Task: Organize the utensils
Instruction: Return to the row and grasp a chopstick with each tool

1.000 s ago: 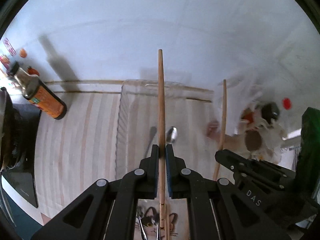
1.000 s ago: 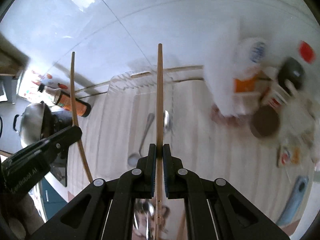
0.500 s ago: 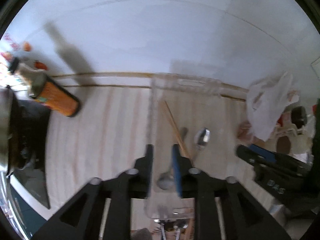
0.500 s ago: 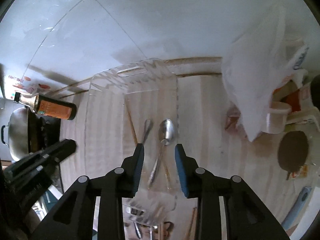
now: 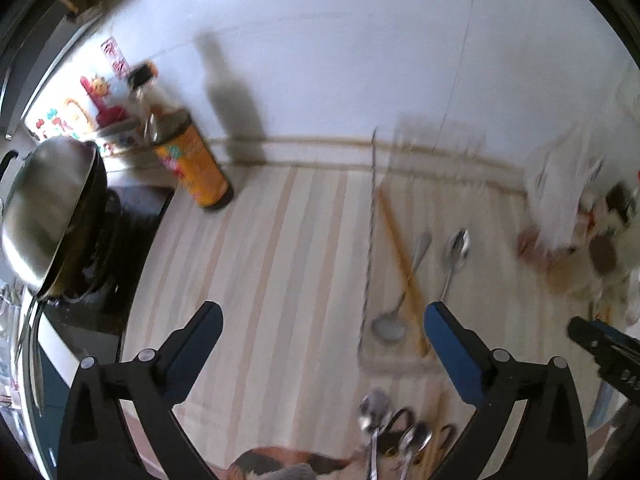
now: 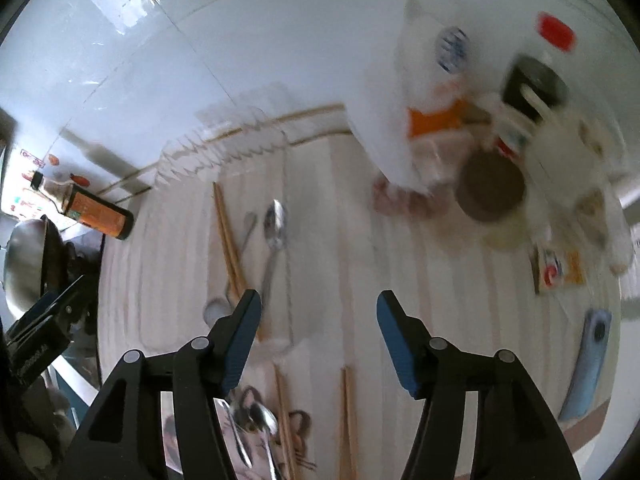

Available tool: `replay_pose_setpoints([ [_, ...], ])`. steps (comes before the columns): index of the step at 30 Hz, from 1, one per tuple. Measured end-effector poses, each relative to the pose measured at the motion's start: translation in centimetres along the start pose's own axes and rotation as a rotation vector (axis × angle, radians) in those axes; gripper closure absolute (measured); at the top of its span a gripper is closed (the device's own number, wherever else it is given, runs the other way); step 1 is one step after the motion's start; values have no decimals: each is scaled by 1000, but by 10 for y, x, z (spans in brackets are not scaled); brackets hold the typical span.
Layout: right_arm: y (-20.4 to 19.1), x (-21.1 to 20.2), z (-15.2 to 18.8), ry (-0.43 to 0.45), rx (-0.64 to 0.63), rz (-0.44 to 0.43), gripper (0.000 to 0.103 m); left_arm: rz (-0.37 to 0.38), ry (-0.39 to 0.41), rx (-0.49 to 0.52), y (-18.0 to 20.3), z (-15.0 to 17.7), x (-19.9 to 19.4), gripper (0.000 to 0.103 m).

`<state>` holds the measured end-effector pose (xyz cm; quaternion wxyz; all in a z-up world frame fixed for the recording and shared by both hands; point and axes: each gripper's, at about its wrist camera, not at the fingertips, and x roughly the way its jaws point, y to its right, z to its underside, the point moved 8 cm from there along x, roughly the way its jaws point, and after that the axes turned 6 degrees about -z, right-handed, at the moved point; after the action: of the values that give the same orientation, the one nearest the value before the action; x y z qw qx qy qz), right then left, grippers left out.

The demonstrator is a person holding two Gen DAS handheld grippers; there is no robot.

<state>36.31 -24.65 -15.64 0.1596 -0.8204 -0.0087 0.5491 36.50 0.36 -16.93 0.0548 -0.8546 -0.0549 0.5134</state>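
Observation:
A clear plastic tray (image 5: pixel 370 240) (image 6: pixel 224 152) lies on the striped counter. In it lie wooden chopsticks (image 5: pixel 402 268) (image 6: pixel 228 240) and two metal spoons (image 5: pixel 454 256) (image 6: pixel 274 236). My left gripper (image 5: pixel 323 334) is wide open and empty, above the counter left of the tray. My right gripper (image 6: pixel 318 316) is wide open and empty, over the tray's near right corner. More spoons (image 5: pixel 376 428) (image 6: pixel 252 424) and chopsticks (image 6: pixel 346 420) lie on a cat-print mat near me.
An orange-labelled sauce bottle (image 5: pixel 192 164) (image 6: pixel 94 212) stands at the back left by a steel wok (image 5: pixel 48 208) on a black stove. White bags and jars (image 6: pixel 480 128) crowd the right. A blue tool (image 6: pixel 586 364) lies at the far right.
One second ago each gripper was shut on a chopstick. Both chopsticks now lie in the tray. Both grippers have opened wide and drawn back; the left one has swung left.

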Motion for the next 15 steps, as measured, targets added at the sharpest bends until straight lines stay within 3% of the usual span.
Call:
replay_pose_setpoints([
  [4, 20, 5, 37, -30, 9, 29, 41, -13, -51, 19, -3, 40, 13, 0],
  [8, 45, 22, 82, -117, 52, 37, 41, -13, -141, 51, 2, 91, 28, 0],
  [10, 53, 34, 107, -170, 71, 25, 55, -10, -178, 66, 8, 110, 35, 0],
  [13, 58, 53, 139, -248, 78, 18, 67, -17, -225, 87, 16, 135, 42, 3],
  [15, 58, 63, 156, -283, 69, 16, 70, -14, -234, 111, 25, 146, 43, 11],
])
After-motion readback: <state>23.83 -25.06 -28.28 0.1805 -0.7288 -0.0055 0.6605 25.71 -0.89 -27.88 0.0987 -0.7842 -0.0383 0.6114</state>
